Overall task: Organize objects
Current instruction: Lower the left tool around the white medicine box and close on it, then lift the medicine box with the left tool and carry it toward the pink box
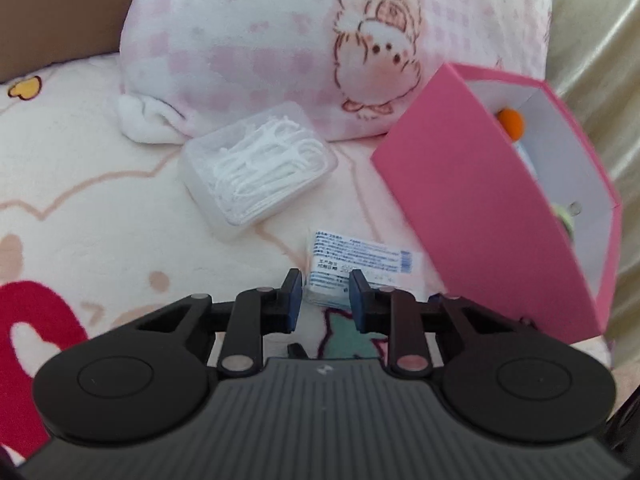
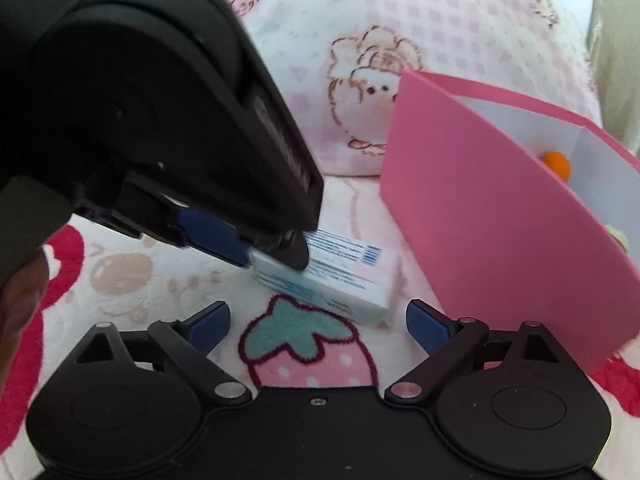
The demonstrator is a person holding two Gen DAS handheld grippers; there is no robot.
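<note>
A small white packet with a blue printed label (image 1: 352,260) lies on the patterned blanket. My left gripper (image 1: 325,300) has a blue pad on each side of the packet's near end and grips it. In the right wrist view the left gripper (image 2: 276,256) comes in from the upper left onto the packet (image 2: 344,280). My right gripper (image 2: 318,322) is open and empty, just in front of the packet. A pink box (image 1: 492,216), white inside, stands to the right and holds an orange ball (image 1: 511,122). A clear box of white floss picks (image 1: 258,166) lies beyond.
A pink checked pillow with a bunny print (image 1: 320,40) lies behind the objects. The blanket (image 2: 304,344) has strawberry and red heart patterns. A beige curtain (image 1: 600,60) hangs at the far right. The pink box (image 2: 508,220) stands close to my right gripper's right finger.
</note>
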